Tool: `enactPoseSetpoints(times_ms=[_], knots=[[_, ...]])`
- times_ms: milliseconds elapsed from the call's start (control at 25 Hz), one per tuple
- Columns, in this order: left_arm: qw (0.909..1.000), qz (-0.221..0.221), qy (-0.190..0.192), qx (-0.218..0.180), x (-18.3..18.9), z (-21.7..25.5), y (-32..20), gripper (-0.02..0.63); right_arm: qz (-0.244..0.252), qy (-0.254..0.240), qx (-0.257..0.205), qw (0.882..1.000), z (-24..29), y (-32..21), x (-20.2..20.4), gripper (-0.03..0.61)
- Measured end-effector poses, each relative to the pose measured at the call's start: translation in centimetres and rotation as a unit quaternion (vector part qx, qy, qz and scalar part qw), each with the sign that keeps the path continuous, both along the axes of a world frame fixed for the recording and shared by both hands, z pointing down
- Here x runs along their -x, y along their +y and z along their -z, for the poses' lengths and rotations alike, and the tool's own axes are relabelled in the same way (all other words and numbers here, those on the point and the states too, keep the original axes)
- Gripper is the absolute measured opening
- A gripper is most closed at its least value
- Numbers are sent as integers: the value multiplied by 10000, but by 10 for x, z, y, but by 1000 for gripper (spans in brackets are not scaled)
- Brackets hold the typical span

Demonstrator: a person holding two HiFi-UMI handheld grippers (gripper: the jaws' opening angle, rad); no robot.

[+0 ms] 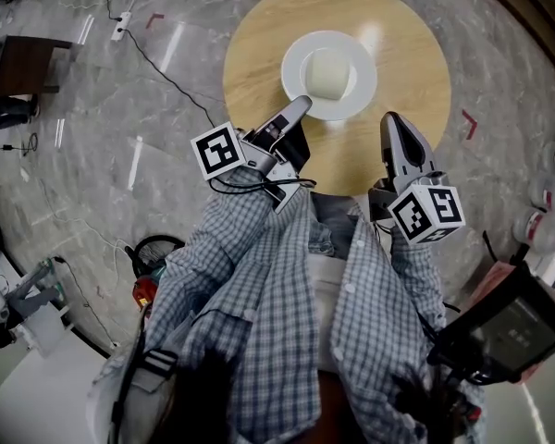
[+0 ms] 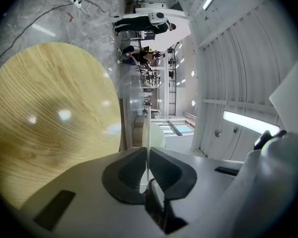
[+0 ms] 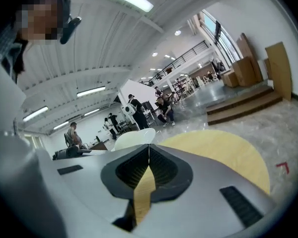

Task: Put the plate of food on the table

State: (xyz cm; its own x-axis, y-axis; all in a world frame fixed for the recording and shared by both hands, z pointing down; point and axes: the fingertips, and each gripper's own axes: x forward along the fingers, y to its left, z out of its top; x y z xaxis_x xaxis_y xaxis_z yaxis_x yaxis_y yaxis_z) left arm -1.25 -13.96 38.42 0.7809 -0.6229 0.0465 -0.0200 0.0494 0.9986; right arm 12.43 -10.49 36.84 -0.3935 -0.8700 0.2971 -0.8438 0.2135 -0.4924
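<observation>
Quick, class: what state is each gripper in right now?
Left gripper: shut on the plate rim.
Right gripper: shut, holding nothing.

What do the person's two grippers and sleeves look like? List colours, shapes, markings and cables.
The left gripper and right gripper are light grey and taper to narrow tips, with black ribbed pads inside. Each carries a white cube printed with black square markers. A black cable loops beneath the left one. The sleeves are blue-and-white check.
</observation>
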Motion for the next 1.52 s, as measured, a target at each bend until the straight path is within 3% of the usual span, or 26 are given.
enactPoseSetpoints(times_ms=[320, 440, 600, 960, 1520], knots=[[10000, -51, -16, 0, -1, -4, 0, 21, -101, -1632, 606, 9847, -14, -2, 10, 23], [10000, -84, 1, -10, -1, -4, 0, 21, 54, -1957, 690, 9782, -12, -6, 20, 81], [9998, -174, -13, -36, -1, -4, -1, 21, -13, -2427, 907, 9658, -16, -7, 26, 81], [9993, -352, 14, -85, -6, -4, -1, 21, -90, -2799, 1114, 9535, -21, -17, 35, 81], [9984, -542, -91, 133, -16, -34, 1, 20, -65, -2715, 1264, 9541, -47, -15, 30, 55]])
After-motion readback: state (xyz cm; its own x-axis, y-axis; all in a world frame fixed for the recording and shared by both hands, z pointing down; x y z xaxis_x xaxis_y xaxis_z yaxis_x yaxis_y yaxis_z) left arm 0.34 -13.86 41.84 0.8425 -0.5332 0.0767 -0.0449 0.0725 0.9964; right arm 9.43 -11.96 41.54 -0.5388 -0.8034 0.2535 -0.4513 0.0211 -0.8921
